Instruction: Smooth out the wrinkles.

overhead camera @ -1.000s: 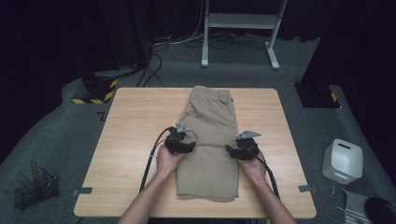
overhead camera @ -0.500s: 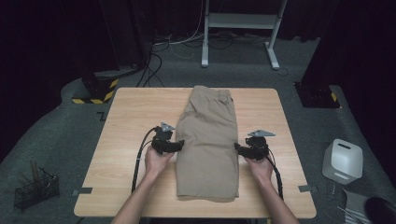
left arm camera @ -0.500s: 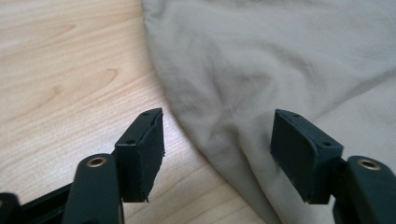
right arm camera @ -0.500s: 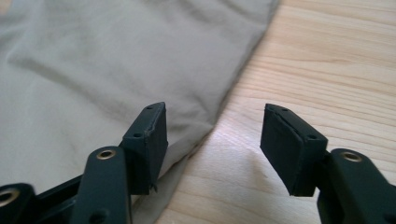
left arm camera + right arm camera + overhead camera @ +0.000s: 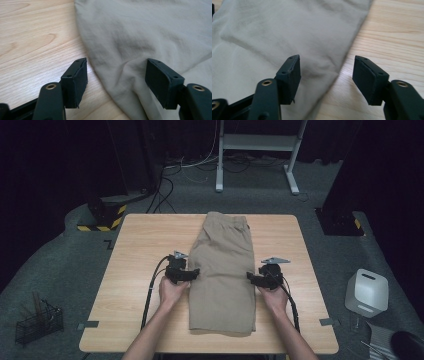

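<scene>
The table (image 5: 140,270) carries the folded shorts (image 5: 222,270) lengthwise down its middle, so you can work both long edges at once. Your left gripper (image 5: 194,273) and right gripper (image 5: 251,278) flank them, jaws wide and holding nothing, each straddling a side edge, seemingly ready to pinch it.

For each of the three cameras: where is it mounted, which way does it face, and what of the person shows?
High view: above the person's side, facing forward and down on the table and shorts; forearms, left gripper, right gripper.
Left gripper view: on the left gripper, facing the shorts' left edge; open jaws.
Right gripper view: on the right gripper, facing the shorts' right edge; open jaws.
Shared: shorts, table.
</scene>
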The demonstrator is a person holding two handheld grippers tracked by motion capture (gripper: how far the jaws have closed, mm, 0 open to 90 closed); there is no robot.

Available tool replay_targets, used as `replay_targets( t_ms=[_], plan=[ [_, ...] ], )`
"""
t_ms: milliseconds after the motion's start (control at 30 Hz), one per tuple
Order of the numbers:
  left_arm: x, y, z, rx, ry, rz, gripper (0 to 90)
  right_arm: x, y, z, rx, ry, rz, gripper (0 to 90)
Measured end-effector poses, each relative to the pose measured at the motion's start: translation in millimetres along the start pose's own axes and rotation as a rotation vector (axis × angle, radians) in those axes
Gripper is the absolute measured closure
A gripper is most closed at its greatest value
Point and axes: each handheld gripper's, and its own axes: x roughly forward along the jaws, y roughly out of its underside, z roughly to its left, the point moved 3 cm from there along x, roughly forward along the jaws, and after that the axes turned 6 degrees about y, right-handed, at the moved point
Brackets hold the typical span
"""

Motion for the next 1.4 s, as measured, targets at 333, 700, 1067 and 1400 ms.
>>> replay_targets(
  t_ms=[333, 700, 1067, 1400],
  plan=[
    [4.9, -0.3, -9.9, 0.051, 0.001, 0.063, 35.1, 11.8, 2.2, 15.8, -0.102, 0.085, 0.044, 34.7],
    [5.6, 3.7, -28.7, 0.089, 0.029, 0.09, 30.8, 9.2, 2.7, 15.4, -0.126, 0.066, 0.042, 48.1],
    [8.3, 0.4, -30.1, 0.125, 0.022, 0.079, 55.2, 6.9, 2.6, 13.6, -0.154, 0.035, 0.046, 69.2],
    [8.1, -0.1, -29.1, 0.107, 0.114, 0.077, 76.7, 4.9, 3.2, 14.8, -0.171, -0.005, 0.061, 82.8]
  ],
)
